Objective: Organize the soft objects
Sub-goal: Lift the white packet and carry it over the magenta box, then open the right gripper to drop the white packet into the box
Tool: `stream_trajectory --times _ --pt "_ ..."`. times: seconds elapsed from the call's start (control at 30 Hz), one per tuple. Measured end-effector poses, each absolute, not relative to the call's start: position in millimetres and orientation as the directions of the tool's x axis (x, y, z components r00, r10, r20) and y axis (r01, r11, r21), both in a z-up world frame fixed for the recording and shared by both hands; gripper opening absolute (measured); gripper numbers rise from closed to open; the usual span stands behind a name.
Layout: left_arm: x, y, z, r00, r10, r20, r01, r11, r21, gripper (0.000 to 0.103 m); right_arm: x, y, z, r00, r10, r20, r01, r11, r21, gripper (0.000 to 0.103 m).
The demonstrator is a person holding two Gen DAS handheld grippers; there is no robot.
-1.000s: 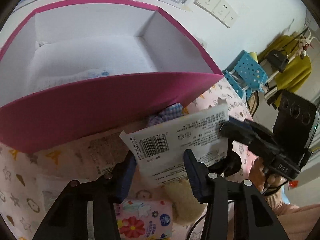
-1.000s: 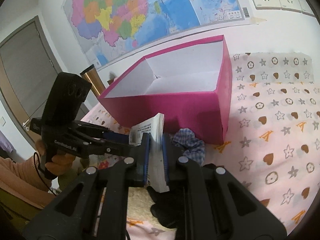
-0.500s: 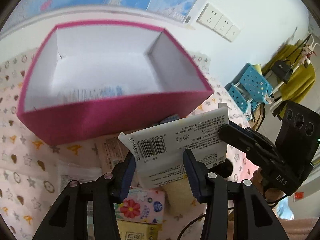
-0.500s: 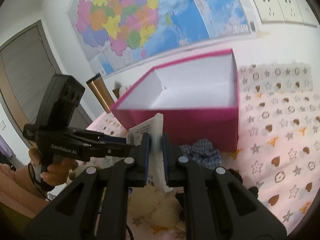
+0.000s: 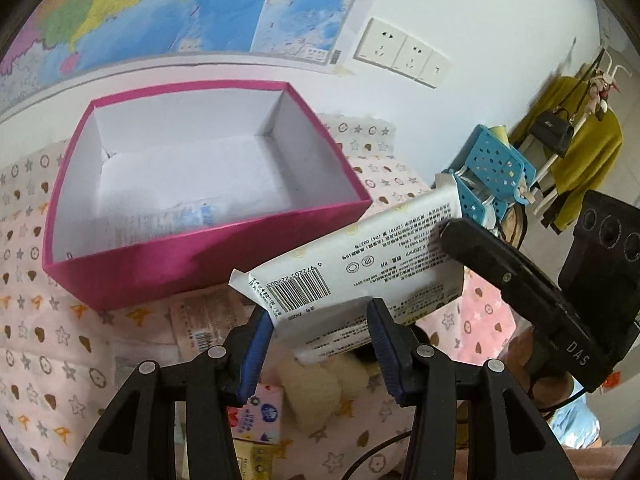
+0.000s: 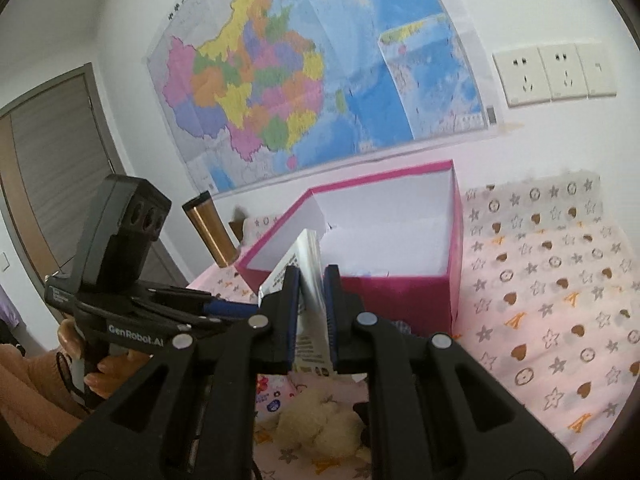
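Two grippers share one white wipes pack [image 5: 360,276], carried in the air short of the pink box [image 5: 208,252]. Nearest the left wrist camera, the left gripper [image 5: 316,320] is clenched across the pack's width near its barcode end, blue pads pressing both long edges. From the pack's far end the right gripper [image 6: 312,300] pinches it flat across its thin side, nearly closed on it, so the pack hangs level between the two, tilted a little upward toward the right hand.

Below the pack, on the patterned bedspread [image 6: 560,320], lie a cream plush toy [image 6: 320,428] and a flowered tissue pack [image 5: 260,416]; a flat pinkish packet [image 5: 204,320] rests against the box's near wall. Further on, the box stands open with a pale packet [image 5: 188,216] already on its floor by the near wall. Beyond it a bronze tumbler [image 6: 210,232] stands by the left far corner of the bed, under the wall map [image 6: 312,72].

To finish this placement well, I would carry the pack forward with both hands in step, clear the near rim fully before lowering, keep it level, and set it down flat beside the packet inside. Loosening both grips together only once it rests on the floor should stop it twisting or tipping.
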State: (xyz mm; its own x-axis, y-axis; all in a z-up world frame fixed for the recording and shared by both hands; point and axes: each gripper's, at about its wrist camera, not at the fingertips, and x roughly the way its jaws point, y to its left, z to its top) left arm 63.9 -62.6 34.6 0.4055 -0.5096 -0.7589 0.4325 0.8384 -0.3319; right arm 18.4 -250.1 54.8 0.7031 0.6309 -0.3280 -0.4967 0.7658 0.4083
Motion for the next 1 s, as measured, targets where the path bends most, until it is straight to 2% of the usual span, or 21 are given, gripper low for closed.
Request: stream_trajectory --times 0.4,0.6,0.77,1.0 --pt "69 -66 58 0.460 -0.550 -0.696 0.449 0.821 -0.353 0.049 31 -261 87 0.704 0.667 -0.242 -0.547 0.728 0.414 0.015" --pt "99 -73 78 0.500 -0.565 -0.657 0.478 0.812 -0.335 0.049 61 -274 101 0.715 0.665 -0.215 -0.542 0.723 0.428 0.015" --pt "139 -88 70 0.486 -0.551 -0.678 0.477 0.818 -0.322 0.049 103 -288 93 0.703 0.666 -0.249 -0.504 0.714 0.487 0.014" --pt "184 -82 34 0.437 -0.498 -0.749 0.407 0.852 -0.328 0.049 161 -286 51 0.634 0.695 -0.338 -0.429 0.681 0.594 0.014"
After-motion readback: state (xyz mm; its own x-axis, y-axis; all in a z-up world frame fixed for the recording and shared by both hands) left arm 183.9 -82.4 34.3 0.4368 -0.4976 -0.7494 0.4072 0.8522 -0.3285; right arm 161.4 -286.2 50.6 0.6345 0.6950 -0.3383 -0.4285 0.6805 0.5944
